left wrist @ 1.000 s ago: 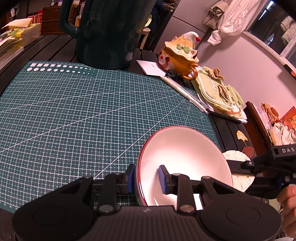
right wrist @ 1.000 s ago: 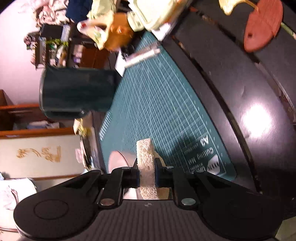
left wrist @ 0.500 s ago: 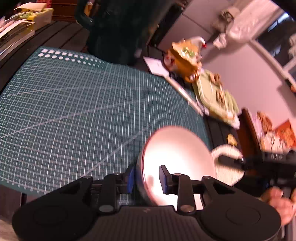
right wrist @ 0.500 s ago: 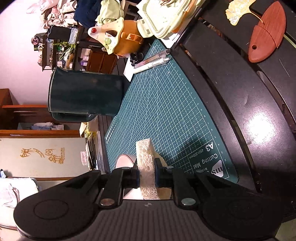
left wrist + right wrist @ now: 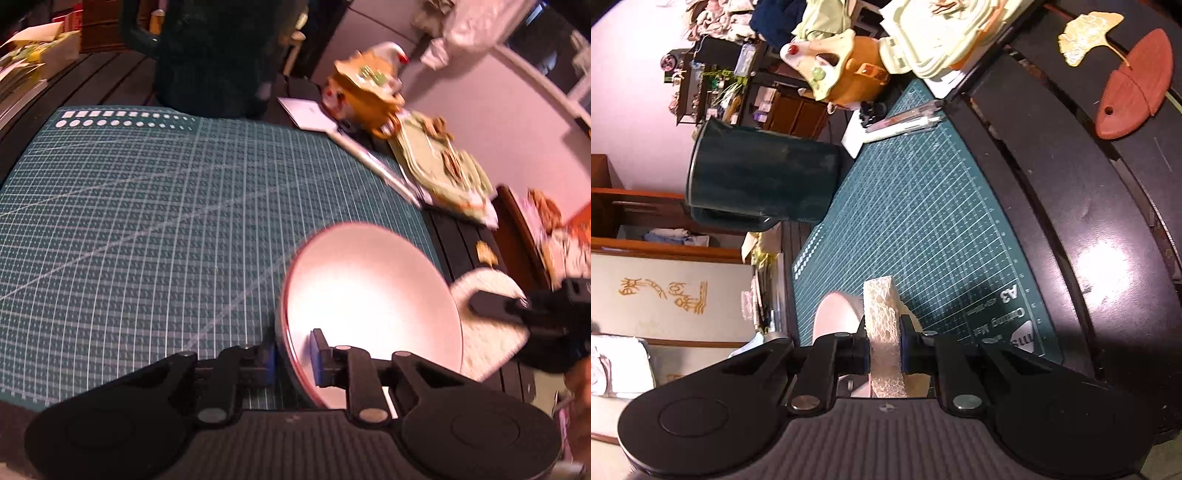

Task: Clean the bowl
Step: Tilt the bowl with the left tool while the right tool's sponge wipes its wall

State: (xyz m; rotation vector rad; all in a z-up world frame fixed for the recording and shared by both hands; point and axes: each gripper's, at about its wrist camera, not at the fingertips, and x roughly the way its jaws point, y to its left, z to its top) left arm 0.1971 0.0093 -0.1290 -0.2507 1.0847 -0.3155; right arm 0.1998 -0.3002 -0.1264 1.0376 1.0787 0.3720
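Jaws newly closed on bowl (image 5: 369, 295); sponge (image 5: 487, 325) beside, jug (image 5: 210, 55) behind.

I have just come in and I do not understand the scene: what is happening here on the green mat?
A person is cleaning a bowl with two hand-held grippers. The left gripper has just closed its jaws on the rim of the pink-white bowl, tilted over the green cutting mat. The right gripper pinches a white sponge beside the bowl's far rim, not yet inside it.
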